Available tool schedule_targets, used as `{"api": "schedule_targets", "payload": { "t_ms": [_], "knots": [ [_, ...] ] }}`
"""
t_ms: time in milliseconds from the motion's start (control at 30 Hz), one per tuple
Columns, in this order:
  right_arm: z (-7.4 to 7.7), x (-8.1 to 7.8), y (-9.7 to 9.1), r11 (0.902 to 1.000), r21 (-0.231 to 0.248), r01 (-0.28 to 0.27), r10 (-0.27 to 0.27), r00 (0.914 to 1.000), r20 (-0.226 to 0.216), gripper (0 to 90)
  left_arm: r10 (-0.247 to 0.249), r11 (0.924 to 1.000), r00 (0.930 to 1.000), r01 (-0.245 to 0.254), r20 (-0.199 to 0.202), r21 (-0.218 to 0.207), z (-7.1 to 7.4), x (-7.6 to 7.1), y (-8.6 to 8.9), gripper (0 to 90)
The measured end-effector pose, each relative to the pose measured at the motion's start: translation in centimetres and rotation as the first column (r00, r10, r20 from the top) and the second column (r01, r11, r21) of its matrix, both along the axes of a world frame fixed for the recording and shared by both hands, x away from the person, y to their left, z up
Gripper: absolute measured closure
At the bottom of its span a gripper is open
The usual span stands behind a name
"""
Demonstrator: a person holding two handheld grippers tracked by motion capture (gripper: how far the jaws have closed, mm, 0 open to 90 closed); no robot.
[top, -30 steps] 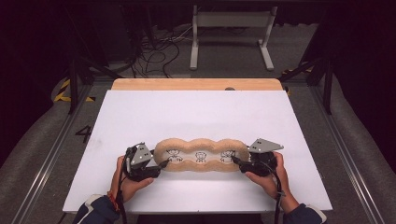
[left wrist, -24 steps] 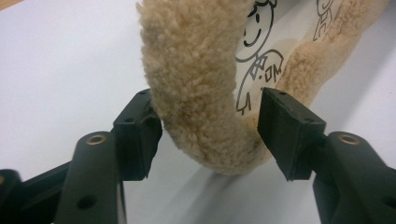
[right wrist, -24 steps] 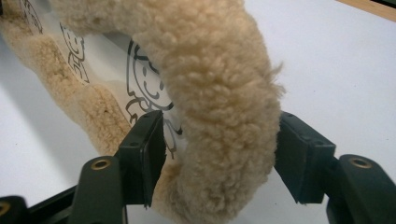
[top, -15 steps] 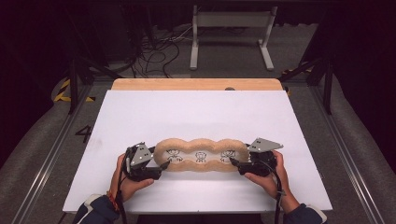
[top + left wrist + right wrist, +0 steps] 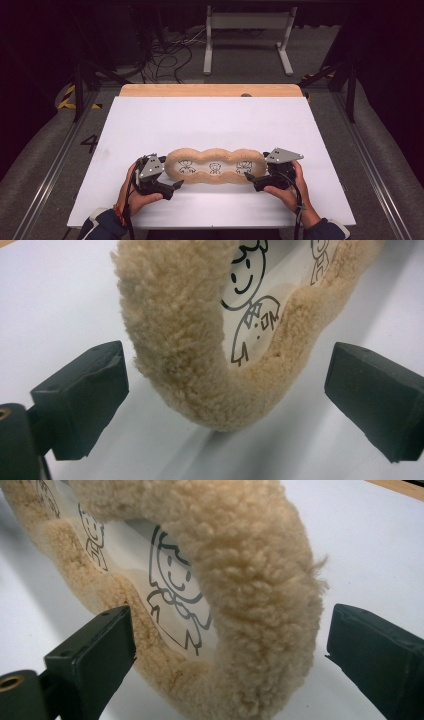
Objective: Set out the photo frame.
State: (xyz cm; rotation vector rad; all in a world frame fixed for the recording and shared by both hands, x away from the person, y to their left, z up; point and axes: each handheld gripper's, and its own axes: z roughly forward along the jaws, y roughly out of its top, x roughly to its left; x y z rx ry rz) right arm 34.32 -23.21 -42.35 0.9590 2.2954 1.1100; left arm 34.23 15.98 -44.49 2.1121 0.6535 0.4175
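A tan fleecy pad (image 5: pixel 216 165) with three lobes lies flat on the white tabletop (image 5: pixel 150 125), with cartoon figures drawn on its pale inner panel. My left gripper (image 5: pixel 170 176) is at its left end and my right gripper (image 5: pixel 255 172) at its right end. In the left gripper view the pad's rounded end (image 5: pixel 190 365) sits between the spread jaws of my left gripper (image 5: pixel 225 390), touching neither pad. The right gripper view shows the other end (image 5: pixel 250 595) between the jaws of my right gripper (image 5: pixel 230 650), likewise free. Both pairs of jaws have just been opening.
A wooden strip (image 5: pixel 210 90) borders the far edge of the table. Beyond it on the dark floor stand a pale metal frame (image 5: pixel 245 30) and loose cables (image 5: pixel 165 50). Metal rails (image 5: pixel 55 165) run along both sides of the table.
Both grippers' jaws have spread apart at the ends of the fleecy pad. The hands and the pad have stayed where they were.
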Motion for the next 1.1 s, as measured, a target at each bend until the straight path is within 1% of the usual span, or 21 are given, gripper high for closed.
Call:
{"api": "schedule_targets", "payload": {
  "t_ms": [100,133,300,467,567,633,733,800,867,933,1033,1100],
  "knots": [
    [0.0,0.0,0.0,1.0000,0.003,0.003,-0.003,1.0000,0.000,5.2,-0.008,1.0000,1.0000,0.008,0.005,0.005,0.0,-0.1,0.0,4.1],
    [0.0,0.0,0.0,1.0000,0.001,0.004,-0.004,1.0000,0.001,5.2,-0.012,0.9998,0.9998,0.012,0.012,0.014,0.0,-0.1,-0.1,4.1],
    [0.2,-0.2,-0.1,0.9999,-0.009,-0.005,0.005,1.0000,0.006,5.9,-0.011,0.9996,0.9997,0.010,0.023,0.025,0.2,-0.3,0.0,4.3],
    [0.4,-0.5,-0.1,0.9993,-0.029,-0.024,0.024,0.9997,0.009,6.8,-0.012,0.9996,0.9993,0.011,0.035,0.027,0.5,-0.5,0.2,5.0],
    [0.4,-0.6,-0.2,0.9983,-0.050,-0.030,0.031,0.9995,0.012,7.0,-0.014,0.9989,0.9990,0.012,0.042,0.045,0.5,-0.8,0.5,5.1],
    [0.4,-0.7,-0.4,0.9977,-0.057,-0.036,0.037,0.9993,0.010,7.0,-0.013,0.9990,0.9990,0.011,0.043,0.044,0.5,-0.8,0.7,5.1],
    [0.5,-0.9,-0.6,0.9980,-0.054,-0.033,0.034,0.9993,0.012,7.3,-0.013,0.9991,0.9989,0.011,0.046,0.042,0.5,-1.0,1.0,5.1],
    [0.6,-1.1,-0.7,0.9977,-0.060,-0.032,0.033,0.9992,0.021,7.4,-0.015,0.9992,0.9989,0.013,0.045,0.039,0.5,-1.1,1.3,5.0],
    [0.7,-1.3,-1.0,0.9975,-0.068,-0.016,0.019,0.9991,0.039,7.6,-0.018,0.9991,0.9988,0.016,0.046,0.040,0.4,-1.2,1.5,4.7],
    [0.8,-1.4,-1.2,0.9979,-0.062,-0.018,0.020,0.9991,0.036,7.6,-0.018,0.9992,0.9988,0.017,0.046,0.037,0.4,-1.3,1.8,4.7],
    [0.8,-1.5,-1.6,0.9976,-0.069,-0.009,0.012,0.9990,0.042,7.6,-0.013,0.9994,0.9986,0.011,0.052,0.034,0.4,-1.6,2.2,4.6],
    [0.8,-1.5,-1.8,0.9977,-0.068,-0.006,0.008,0.9992,0.040,7.6,-0.018,0.9990,0.9985,0.016,0.053,0.042,0.3,-1.7,2.5,4.6]
  ]
}}
